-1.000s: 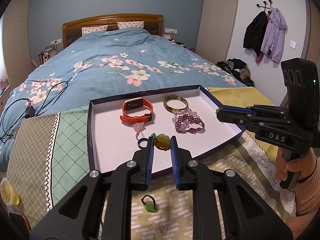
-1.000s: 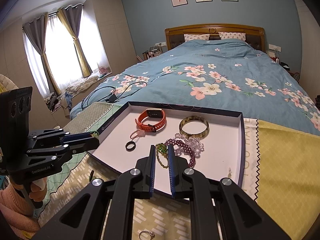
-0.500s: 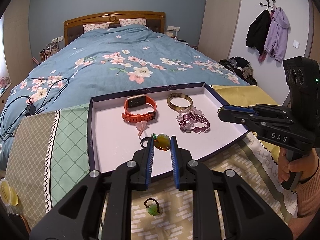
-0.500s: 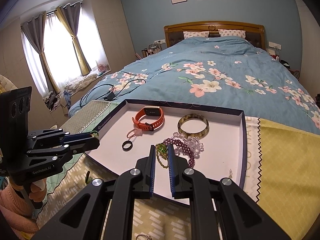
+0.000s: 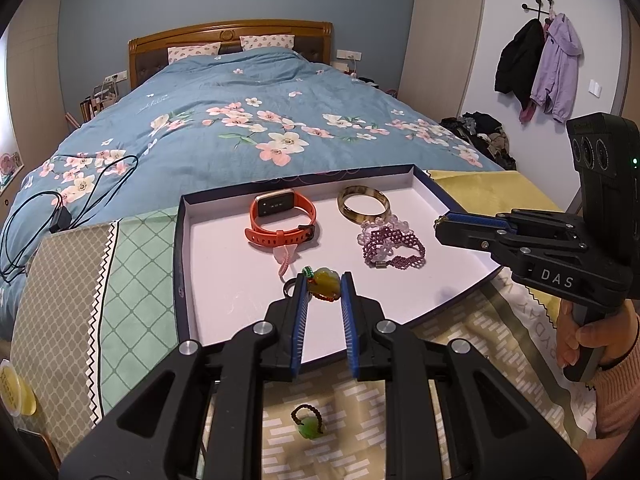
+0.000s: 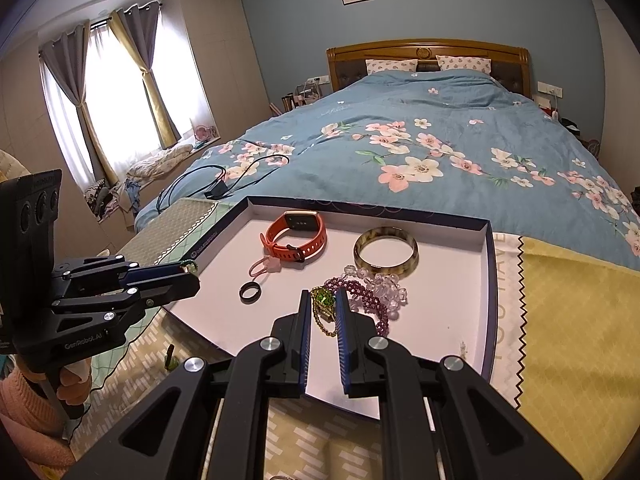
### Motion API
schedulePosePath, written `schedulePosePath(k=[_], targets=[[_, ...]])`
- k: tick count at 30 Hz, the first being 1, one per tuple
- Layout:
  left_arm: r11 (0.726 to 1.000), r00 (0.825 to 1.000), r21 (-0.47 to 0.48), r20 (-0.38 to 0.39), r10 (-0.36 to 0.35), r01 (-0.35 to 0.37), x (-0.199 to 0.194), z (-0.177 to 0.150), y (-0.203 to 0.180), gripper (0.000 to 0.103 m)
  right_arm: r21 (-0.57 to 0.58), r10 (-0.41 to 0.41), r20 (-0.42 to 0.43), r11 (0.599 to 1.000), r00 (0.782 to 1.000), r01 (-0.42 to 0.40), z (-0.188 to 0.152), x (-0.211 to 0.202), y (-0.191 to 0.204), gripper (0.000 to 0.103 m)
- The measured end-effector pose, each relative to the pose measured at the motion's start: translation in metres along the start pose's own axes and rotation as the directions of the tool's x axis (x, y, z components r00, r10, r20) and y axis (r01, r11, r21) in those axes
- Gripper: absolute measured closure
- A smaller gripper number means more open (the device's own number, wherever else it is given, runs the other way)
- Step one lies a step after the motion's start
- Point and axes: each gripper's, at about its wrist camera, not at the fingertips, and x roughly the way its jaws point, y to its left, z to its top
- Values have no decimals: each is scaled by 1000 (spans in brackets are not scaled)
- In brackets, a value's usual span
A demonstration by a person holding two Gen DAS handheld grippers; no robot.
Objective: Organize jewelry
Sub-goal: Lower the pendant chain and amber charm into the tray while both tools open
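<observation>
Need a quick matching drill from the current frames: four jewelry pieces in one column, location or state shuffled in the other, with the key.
Things:
1. amber pendant
2. green-stone chain
3. orange watch
4. green bead ring

States:
A. on the patterned cloth, outside the tray
B. between the left gripper fingers
C. lying in the tray, far side
D. between the right gripper fingers

Pairs: 1-B, 2-D, 3-C, 4-A

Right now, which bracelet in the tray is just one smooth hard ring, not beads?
The brown-and-cream bangle at the tray's far side, beside the orange watch. The purple beaded bracelet and the clear beaded bracelet are strung beads.
</observation>
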Motion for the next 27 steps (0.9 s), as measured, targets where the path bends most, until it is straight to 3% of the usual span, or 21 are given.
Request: schedulePosePath(k=[27], targets=[[999,998,-26,-52,38,-39,27,5,11,86,-2,-32,-61,999,998,32,4,21,-9,93]])
